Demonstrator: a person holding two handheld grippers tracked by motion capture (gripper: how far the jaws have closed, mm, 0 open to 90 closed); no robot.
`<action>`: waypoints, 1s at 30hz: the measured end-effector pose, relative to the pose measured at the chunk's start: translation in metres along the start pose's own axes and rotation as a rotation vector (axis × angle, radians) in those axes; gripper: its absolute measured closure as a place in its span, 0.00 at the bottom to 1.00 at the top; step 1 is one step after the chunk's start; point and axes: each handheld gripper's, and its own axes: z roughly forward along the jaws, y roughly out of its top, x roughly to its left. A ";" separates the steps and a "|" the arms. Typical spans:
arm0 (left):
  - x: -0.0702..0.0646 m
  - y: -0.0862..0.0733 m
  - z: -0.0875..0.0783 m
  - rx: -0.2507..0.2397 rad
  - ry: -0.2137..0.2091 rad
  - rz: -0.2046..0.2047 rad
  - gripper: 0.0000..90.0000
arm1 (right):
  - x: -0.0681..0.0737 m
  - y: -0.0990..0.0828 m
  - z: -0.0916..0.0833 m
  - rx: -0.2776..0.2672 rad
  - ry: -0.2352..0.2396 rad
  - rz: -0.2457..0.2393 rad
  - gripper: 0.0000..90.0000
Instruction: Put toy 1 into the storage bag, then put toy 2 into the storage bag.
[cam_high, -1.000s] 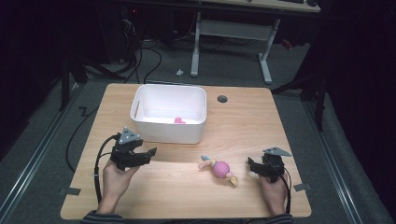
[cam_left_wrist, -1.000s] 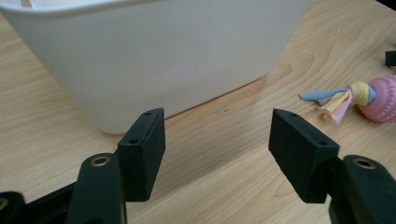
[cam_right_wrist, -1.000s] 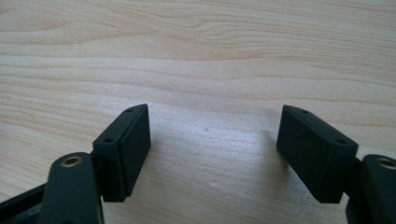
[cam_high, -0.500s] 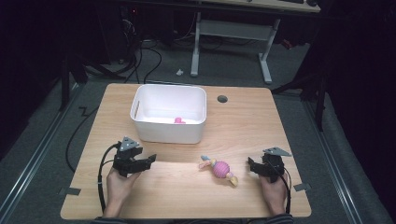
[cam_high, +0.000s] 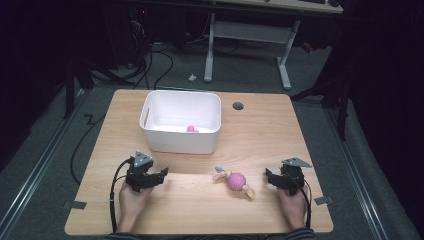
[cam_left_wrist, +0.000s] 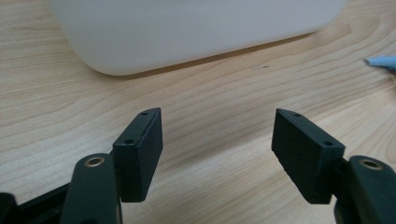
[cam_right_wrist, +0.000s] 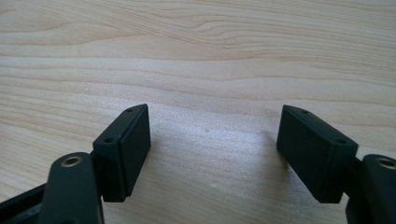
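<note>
Wooden table (cam_high: 260, 130) carries a white bin (cam_high: 181, 127) toward its far edge, small pink thing (cam_high: 191, 129) inside. The pink knotted toy (cam_high: 236, 180) lies near the front edge, between the left gripper (cam_high: 161, 173), jaws just been opening and empty, and the right gripper (cam_high: 268, 176), spread wide too. Looks soft and light; I'd pinch the ball middle. Left gripper view catches its pale blue tip (cam_left_wrist: 380, 62), which the right gripper view misses.

Table (cam_high: 260, 130) holds a bin (cam_high: 181, 128) at rear centre-left, a small object (cam_high: 192, 129) inside it near the front wall. Cable hole (cam_high: 238, 105) just right of the bin. Toy (cam_high: 235, 180) lies on the table in front of the bin, right of centre. Left gripper (cam_high: 159, 176) sits near the front-left, below the bin; right gripper (cam_high: 269, 176) near the front-right, just right of the toy. Toy lies between both grippers, closer to the right one.
</note>
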 end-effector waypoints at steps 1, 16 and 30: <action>0.001 0.000 0.001 0.003 0.006 0.001 0.38 | 0.000 0.000 0.000 0.000 0.000 0.000 0.29; 0.006 -0.004 0.023 0.022 0.029 -0.010 0.37 | 0.000 0.001 0.001 0.001 -0.001 0.003 0.29; -0.001 -0.001 0.030 0.035 0.071 0.048 0.33 | 0.000 0.003 0.002 0.021 0.021 -0.013 0.25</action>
